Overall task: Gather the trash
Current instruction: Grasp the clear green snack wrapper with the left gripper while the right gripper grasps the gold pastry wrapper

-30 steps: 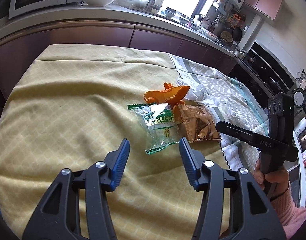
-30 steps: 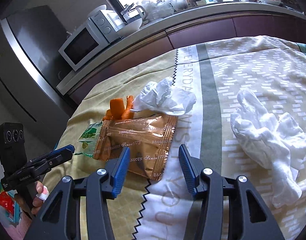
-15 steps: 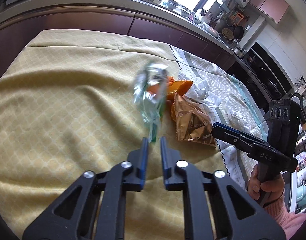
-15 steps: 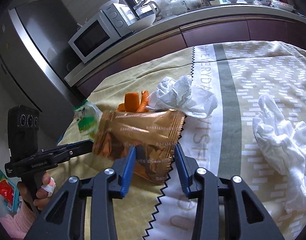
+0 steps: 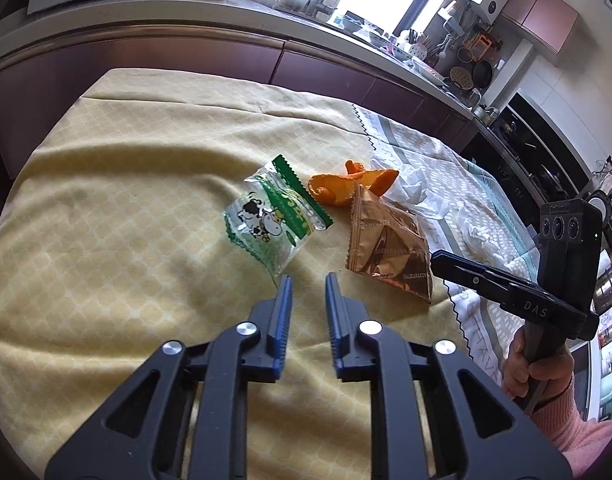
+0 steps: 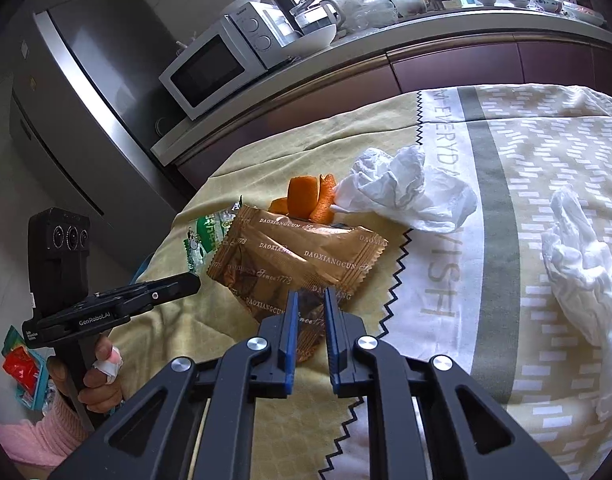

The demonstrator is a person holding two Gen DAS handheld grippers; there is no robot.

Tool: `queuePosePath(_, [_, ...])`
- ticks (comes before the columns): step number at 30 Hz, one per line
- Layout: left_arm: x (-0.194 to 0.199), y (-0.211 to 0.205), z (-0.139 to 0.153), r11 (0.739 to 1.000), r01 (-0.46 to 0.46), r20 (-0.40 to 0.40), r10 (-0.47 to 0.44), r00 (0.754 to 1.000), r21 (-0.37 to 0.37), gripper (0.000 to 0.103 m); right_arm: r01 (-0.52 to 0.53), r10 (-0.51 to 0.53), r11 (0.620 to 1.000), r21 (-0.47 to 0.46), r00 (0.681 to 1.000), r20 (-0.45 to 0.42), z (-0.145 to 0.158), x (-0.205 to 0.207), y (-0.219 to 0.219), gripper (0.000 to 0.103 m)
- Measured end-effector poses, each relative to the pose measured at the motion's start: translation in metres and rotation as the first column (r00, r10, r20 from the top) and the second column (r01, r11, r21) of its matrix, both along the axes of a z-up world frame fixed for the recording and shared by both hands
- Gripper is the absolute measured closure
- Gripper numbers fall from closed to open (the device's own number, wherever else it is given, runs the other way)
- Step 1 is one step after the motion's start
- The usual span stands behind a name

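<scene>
- My left tongs (image 5: 308, 285) are opening over the yellow cloth (image 5: 105, 240) on the desk, with nothing between the blue pads; the green-and-clear wrapper (image 5: 271, 220) is lying flat just beyond their tips.
- My right tongs (image 6: 310, 304) are closing on the near edge of the brown snack packet (image 6: 297, 256); the packet's corner is sitting between the pads, partly hiding behind them, so I cannot tell how firmly they are biting.
- Orange peel (image 6: 306, 198) is curling behind the packet, its lower part hiding.
- A crumpled white tissue (image 6: 406, 196) is resting beside the peel; a second crumpled tissue (image 6: 586, 264) is lying well apart, running off toward the right rim.
- From the right wrist view, the green wrapper is showing only as a sliver behind the packet.
</scene>
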State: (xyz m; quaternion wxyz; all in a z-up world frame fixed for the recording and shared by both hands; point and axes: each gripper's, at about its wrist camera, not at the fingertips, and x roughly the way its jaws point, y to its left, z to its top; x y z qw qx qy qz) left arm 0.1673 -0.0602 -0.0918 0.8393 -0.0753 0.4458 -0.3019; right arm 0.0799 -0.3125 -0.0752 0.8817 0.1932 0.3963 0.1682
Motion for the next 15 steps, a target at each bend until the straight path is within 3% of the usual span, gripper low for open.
queuePosePath(3, [-0.001,0.011,0.002,1.000,-0.024,0.011,0.024,1.000,-0.001,0.072,0.028,-0.028,1.000,-0.009,1.000,0.012,0.004,-0.001,-0.003,0.088])
queuePosePath(4, [0.001,0.015,0.002,0.999,-0.033,0.011,0.033,0.999,-0.007,0.066,0.040,-0.040,0.999,-0.008,0.999,0.012,0.005,0.001,-0.006,0.082])
queuePosePath(6, [0.005,0.021,0.004,0.998,-0.056,0.012,0.057,0.998,-0.015,0.062,0.065,-0.065,0.998,0.002,0.998,0.002,0.004,0.005,-0.011,0.051])
queuePosePath(12, [0.018,0.028,0.009,0.995,-0.096,0.017,0.096,0.995,-0.014,0.055,0.049,-0.047,0.998,0.044,0.998,-0.045,-0.007,0.024,-0.005,0.043])
queuePosePath(15, [0.029,0.028,0.005,0.996,-0.089,-0.017,0.088,0.996,-0.031,0.054,0.029,-0.029,0.999,0.015,0.999,-0.039,-0.005,0.028,0.005,0.038])
